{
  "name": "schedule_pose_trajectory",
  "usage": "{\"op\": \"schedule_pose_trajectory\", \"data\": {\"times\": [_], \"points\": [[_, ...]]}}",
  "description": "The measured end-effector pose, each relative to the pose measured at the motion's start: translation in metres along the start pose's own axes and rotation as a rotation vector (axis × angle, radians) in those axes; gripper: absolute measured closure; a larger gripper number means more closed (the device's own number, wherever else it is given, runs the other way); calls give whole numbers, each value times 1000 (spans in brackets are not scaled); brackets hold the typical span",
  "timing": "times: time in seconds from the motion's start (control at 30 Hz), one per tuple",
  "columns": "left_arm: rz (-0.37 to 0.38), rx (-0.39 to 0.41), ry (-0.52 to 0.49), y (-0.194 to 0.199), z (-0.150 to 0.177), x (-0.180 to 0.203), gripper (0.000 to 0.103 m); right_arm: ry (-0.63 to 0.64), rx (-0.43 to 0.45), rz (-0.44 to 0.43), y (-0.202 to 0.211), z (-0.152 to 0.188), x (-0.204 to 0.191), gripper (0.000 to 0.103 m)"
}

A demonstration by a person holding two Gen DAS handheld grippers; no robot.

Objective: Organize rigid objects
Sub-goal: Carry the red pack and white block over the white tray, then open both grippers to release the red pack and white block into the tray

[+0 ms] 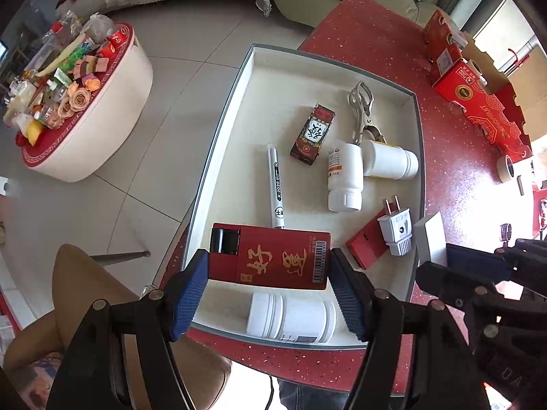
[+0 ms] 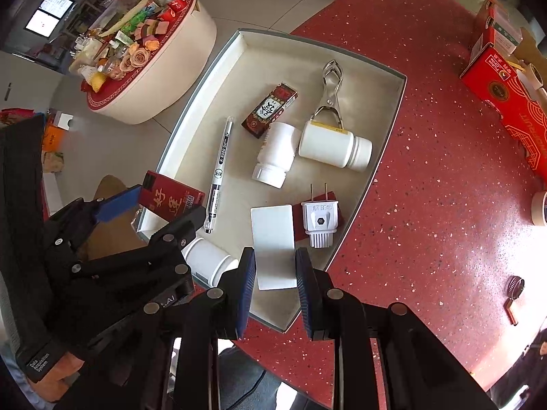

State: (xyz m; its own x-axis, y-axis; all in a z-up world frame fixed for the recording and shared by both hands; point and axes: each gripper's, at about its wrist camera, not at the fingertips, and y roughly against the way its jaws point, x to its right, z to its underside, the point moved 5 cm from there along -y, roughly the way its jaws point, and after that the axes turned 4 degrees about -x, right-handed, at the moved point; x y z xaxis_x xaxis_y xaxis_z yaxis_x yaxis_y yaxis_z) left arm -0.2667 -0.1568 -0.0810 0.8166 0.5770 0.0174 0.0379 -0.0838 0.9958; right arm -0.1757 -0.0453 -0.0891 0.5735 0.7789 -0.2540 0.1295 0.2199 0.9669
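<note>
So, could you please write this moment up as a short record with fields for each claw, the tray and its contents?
left claw: shut on the red box, above the tray's near end
right claw: shut on the white card
tray: shallow, cream inside, on the red table
lying in tray: pen, small patterned box, metal clip, three white bottles, one touching another, the third under the red box, white plug

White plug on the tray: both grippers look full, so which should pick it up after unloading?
Right. The white plug lies just beyond the right gripper, which grips a white card. The left gripper, holding the red box, sits farther away.
</note>
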Motion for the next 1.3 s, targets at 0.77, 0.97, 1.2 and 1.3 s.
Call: {"op": "schedule_pose_trajectory", "data": {"times": [0.77, 0.97, 1.2, 1.3], "points": [[-26, -40, -43, -19, -6, 5, 30, -87, -19, -9, -15, -3, 10, 78], [-30, -61, -46, -28, -7, 6, 30, -100, -27, -12, -23, -11, 14, 78], [-30, -93, -75, -41, -9, 6, 23, -116, -52, -40, -36, -18, 19, 68], [-2, -125, -77, -45, -8, 8, 9, -144, -18, -25, -28, -18, 26, 4]]}}
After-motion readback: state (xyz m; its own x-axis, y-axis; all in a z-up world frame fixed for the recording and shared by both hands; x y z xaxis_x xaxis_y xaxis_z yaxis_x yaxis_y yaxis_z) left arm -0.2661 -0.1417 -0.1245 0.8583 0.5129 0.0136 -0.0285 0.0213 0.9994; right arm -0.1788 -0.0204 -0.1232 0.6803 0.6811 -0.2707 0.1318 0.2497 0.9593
